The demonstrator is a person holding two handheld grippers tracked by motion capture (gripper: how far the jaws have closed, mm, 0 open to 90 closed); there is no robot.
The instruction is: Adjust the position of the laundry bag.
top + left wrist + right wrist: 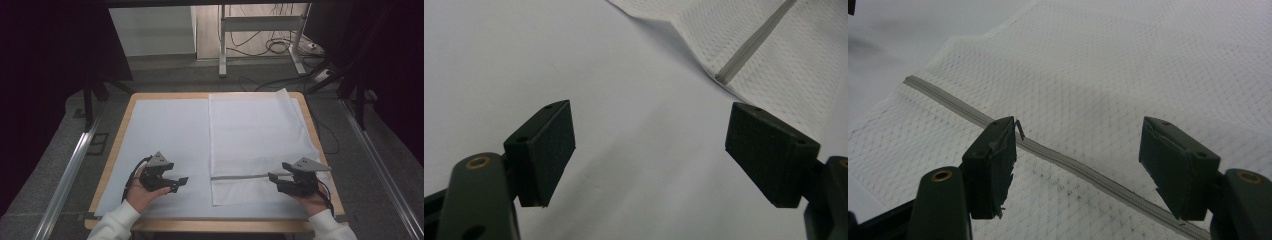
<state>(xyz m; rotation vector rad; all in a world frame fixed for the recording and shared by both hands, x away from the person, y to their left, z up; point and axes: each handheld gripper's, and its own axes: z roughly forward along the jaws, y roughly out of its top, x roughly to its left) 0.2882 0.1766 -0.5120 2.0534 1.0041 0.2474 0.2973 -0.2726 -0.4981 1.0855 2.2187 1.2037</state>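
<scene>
A white mesh bag (255, 135) lies flat on the right half of the table, with a grey zipper (240, 176) running across near its front end. My left gripper (181, 184) is open over the white sheet, left of the bag; the bag's edge and the zipper (754, 45) lie beyond its jaws. My right gripper (274, 181) is open just above the bag's front right part. Its jaws straddle the zipper (1068, 160), and a small metal pull (1020, 130) sticks up beside the left pad (995, 165). Nothing is held.
A white sheet (165, 140) covers the wooden table (115, 145). Beyond the far edge stand a metal frame (260, 35) and loose cables (280, 47) on the floor. Dark curtains hang at both sides.
</scene>
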